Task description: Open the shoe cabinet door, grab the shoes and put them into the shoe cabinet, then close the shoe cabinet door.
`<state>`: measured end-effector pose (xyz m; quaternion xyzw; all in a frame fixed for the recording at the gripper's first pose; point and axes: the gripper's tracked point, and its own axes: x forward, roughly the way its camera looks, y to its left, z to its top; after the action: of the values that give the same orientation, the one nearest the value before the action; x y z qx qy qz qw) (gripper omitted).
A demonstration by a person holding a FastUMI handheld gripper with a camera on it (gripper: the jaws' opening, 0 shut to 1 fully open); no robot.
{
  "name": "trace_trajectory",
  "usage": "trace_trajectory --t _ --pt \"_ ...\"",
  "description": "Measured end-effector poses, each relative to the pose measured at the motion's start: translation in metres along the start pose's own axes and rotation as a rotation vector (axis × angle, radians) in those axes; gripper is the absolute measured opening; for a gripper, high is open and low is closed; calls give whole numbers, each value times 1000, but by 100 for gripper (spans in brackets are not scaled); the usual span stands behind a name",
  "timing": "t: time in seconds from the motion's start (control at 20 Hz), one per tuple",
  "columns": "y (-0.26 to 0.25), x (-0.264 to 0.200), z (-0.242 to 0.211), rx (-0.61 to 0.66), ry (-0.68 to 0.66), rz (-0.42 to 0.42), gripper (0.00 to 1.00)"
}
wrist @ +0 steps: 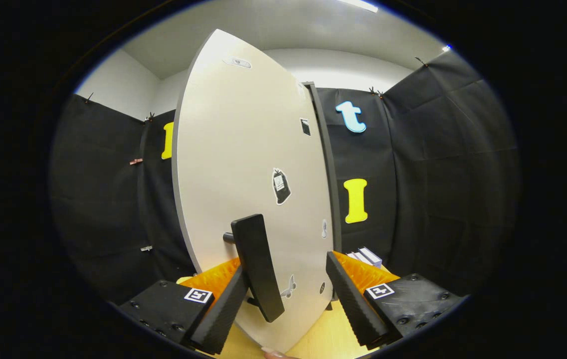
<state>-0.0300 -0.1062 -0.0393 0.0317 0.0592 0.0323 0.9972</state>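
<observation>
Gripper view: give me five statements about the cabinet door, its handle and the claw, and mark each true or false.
1. The dark handle sits between the claw's fingers, nearer the left one. True.
2. Both fingers press on the handle. False: the claw is open, and the right finger stands well clear of it.
3. The pale cabinet door carries several small stickers. True.
4. A shoe is held in the claw. False: nothing is held; just the handle lies between the fingers.
5. The door lies flat on the floor. False: it stands upright ahead of the fingers, over a light wooden floor.
</observation>
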Motion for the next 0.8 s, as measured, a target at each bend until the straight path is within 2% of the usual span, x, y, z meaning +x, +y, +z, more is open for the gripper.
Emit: trace_trajectory --t 0.3,0.45,0.8 --pt "56 36 -12 -31 5 29 96" --pt "85 48 -16 -12 12 87 96" --pt "117 60 -16 -18 -4 123 99"
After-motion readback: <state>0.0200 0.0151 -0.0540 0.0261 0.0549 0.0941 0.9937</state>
